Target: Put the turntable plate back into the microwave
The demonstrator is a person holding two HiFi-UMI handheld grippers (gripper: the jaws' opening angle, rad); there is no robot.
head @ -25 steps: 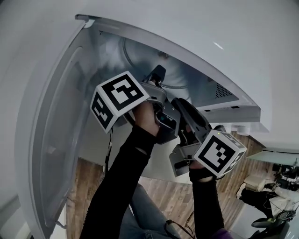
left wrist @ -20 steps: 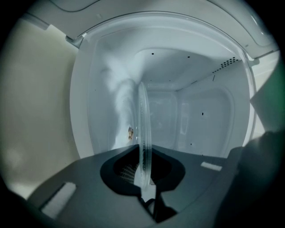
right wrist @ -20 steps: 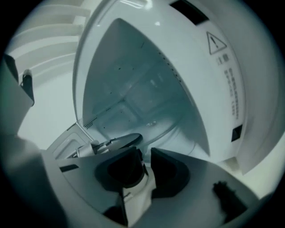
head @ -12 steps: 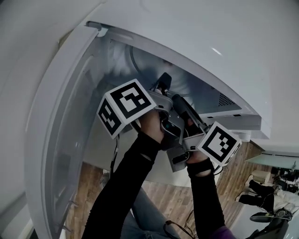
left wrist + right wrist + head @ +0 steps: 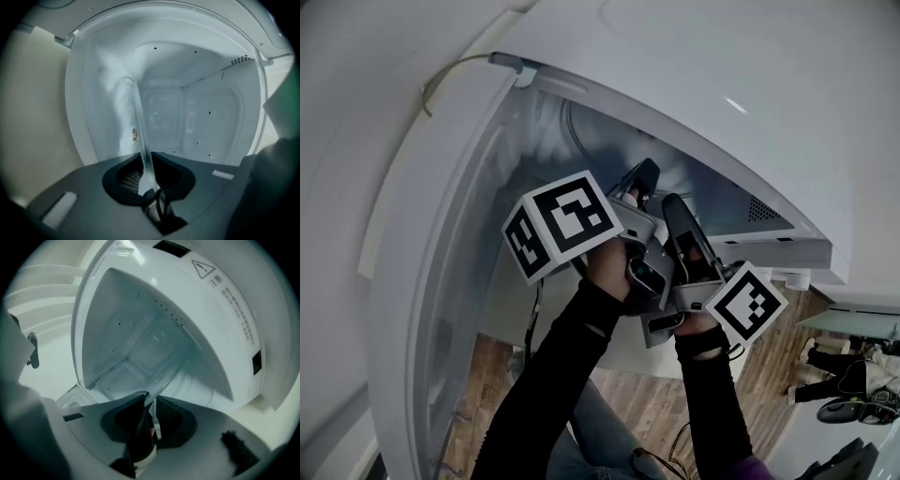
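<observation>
Pinching the turntable plate by its rim, the left gripper has just eased its jaws slightly, with the glass between them. The right gripper has just tightened on the same rim, likely a regrip before lowering. The plate hangs partly inside the microwave, apparently unseated. Both forearms reach up side by side and have barely shifted; the grippers are near level, the door open at left.
</observation>
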